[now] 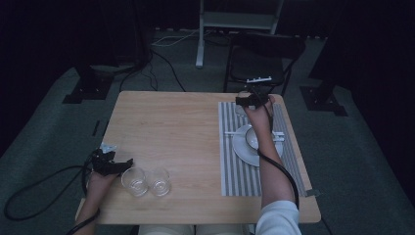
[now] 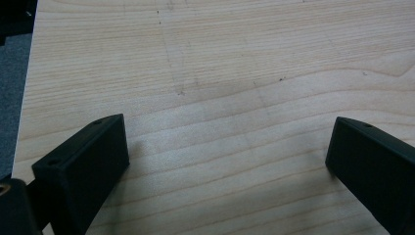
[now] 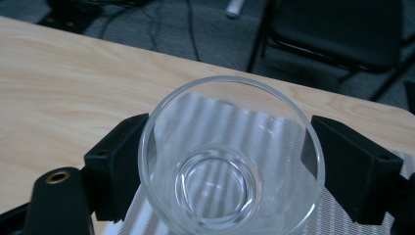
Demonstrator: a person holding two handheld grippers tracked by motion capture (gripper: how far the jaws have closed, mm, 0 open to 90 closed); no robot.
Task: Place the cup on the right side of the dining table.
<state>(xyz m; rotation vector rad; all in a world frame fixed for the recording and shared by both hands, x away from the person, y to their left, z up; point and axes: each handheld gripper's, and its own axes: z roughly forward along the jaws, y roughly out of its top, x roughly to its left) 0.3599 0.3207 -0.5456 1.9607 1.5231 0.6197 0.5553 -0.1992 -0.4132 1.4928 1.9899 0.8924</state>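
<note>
A clear glass (image 3: 231,161) is seen upright between the jaws of the right tongs (image 3: 230,171), mouth up, its long axis vertical. The jaws sit against its two sides, closed on it as far as can be told. It is placed at the far end of the striped mat (image 1: 242,171), near the far right corner of the tabletop (image 1: 166,127); in the high view the right tongs (image 1: 253,100) are found there, with the glass mostly hidden behind them.

On the same mat, nearer the person, a white plate (image 1: 242,149) is laid with a small bowl (image 1: 254,138) on it, partly covered by the right forearm. A pale utensil (image 1: 232,132) is seen lying crosswise beside the plate's far edge; what kind cannot be told.

The left tongs (image 1: 115,165) are held low at the near left of the tabletop, jaws wide apart and gripping nothing; bare wood is shown between them in the left gripper view (image 2: 225,161). Just to their right two more glasses (image 1: 135,181) (image 1: 159,181) are stood upright side by side, close together, the nearer one almost touching the tongs.

Beyond the tabletop a dark chair (image 1: 262,61) is set on the grey floor, with cables (image 1: 164,61) trailing near it.
</note>
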